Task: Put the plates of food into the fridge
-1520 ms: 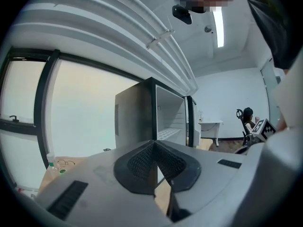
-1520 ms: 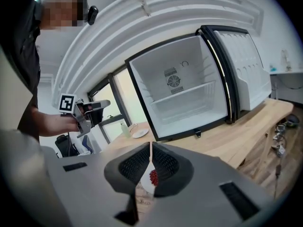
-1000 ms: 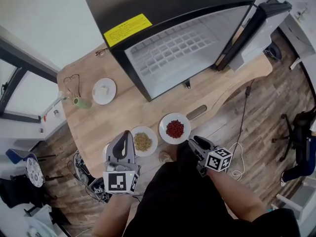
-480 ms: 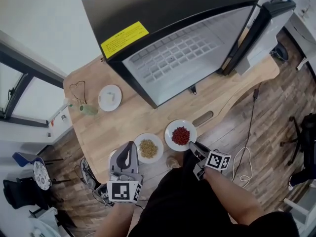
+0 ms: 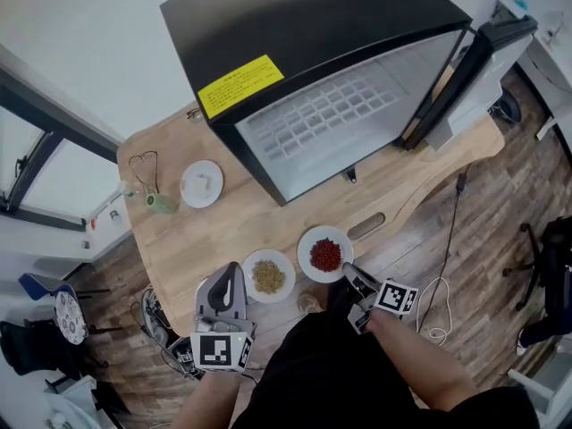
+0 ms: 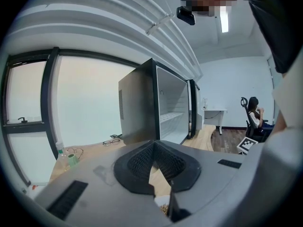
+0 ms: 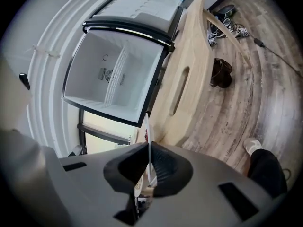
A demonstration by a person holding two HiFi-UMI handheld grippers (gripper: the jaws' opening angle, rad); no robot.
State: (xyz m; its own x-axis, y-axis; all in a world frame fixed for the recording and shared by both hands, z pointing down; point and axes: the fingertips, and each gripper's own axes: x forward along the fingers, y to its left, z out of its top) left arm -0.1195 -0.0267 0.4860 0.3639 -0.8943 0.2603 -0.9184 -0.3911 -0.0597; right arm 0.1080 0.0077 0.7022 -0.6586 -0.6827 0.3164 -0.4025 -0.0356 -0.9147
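A white plate of red food (image 5: pixel 325 254) lies near the wooden table's front edge, beside a plate of tan food (image 5: pixel 268 276). My right gripper (image 5: pixel 350 273) is at the red plate's near-right rim; its jaws are closing, and in the right gripper view the thin white rim (image 7: pixel 147 129) stands pinched between the pads. My left gripper (image 5: pixel 232 273) hovers just left of the tan plate with its jaws apart; a bit of that plate (image 6: pixel 164 208) shows through the gap. The fridge (image 5: pixel 331 119) stands open on the table, its white inside (image 7: pixel 113 70) bare.
A third small plate (image 5: pixel 202 183) sits at the back left, near glasses (image 5: pixel 143 161) and a small green-capped bottle (image 5: pixel 159 204). The table has a slot (image 5: pixel 365 226) near its right edge. A cable (image 5: pixel 438 293) lies on the floor. A seated person (image 6: pixel 254 117) is far right.
My right gripper has moved up to the red plate's rim and closed on it. The left gripper has stayed by the tan plate.
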